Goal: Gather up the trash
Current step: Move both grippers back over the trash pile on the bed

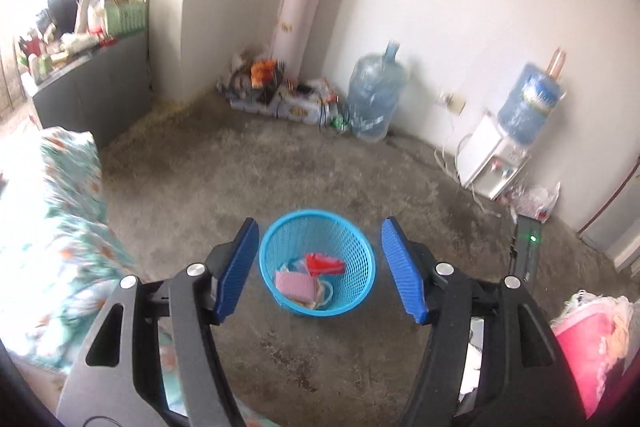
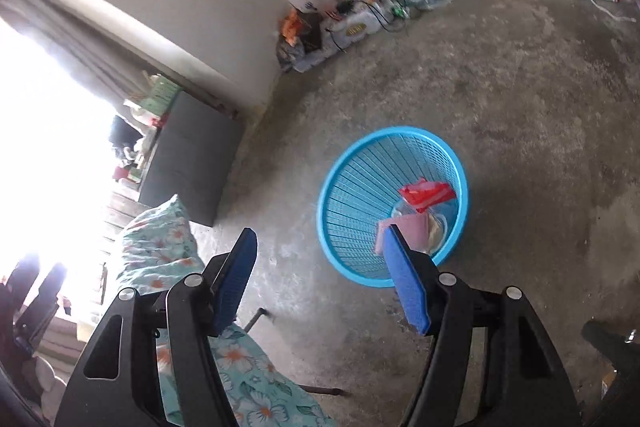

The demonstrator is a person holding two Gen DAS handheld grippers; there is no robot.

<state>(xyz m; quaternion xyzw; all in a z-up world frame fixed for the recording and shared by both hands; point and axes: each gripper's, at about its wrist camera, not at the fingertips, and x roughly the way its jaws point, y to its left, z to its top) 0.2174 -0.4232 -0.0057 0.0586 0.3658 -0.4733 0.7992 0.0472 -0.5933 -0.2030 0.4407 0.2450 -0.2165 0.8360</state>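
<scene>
Two tools: both held above the floor, each angled down, seen from its own wrist camera.
Left tool [image 1: 318, 269]: released, blue ribbed pads spread wide with nothing between them; the basket shows in the gap, below and beyond the pads.
Right tool [image 2: 322, 281]: released too, empty; its right-hand pad overlaps the near rim of the basket in the view, while its left-hand pad sits over bare floor.
Basket [image 1: 362, 291]: round, bright blue plastic mesh, upright on the floor [image 1: 328, 367], wider at the rim than at the base.
Trash, red wrapper [image 1: 324, 263]: crumpled, shiny red, lying inside the basket against the far wall.
Trash, pink piece [image 1: 293, 286]: flat, pale pink, oblong, with a fine grid texture, in the bottom of the basket on the near left side.
Trash, other scraps [image 1: 320, 297]: pale yellowish and clear bits under and beside the pink piece; too small to tell what they are.
Bedding [image 1: 60, 227]: teal cloth with orange and white flowers, at the left edge, near the tools.
Floor: bare grey concrete, stained in patches.
Water jug [image 1: 376, 95]: large, clear blue, standing by the far wall.
Water dispenser [image 1: 494, 159]: white, with an inverted blue bottle on top, further right along the wall.
Corner clutter [image 1: 280, 91]: boxes and bags heaped where the walls meet.
</scene>
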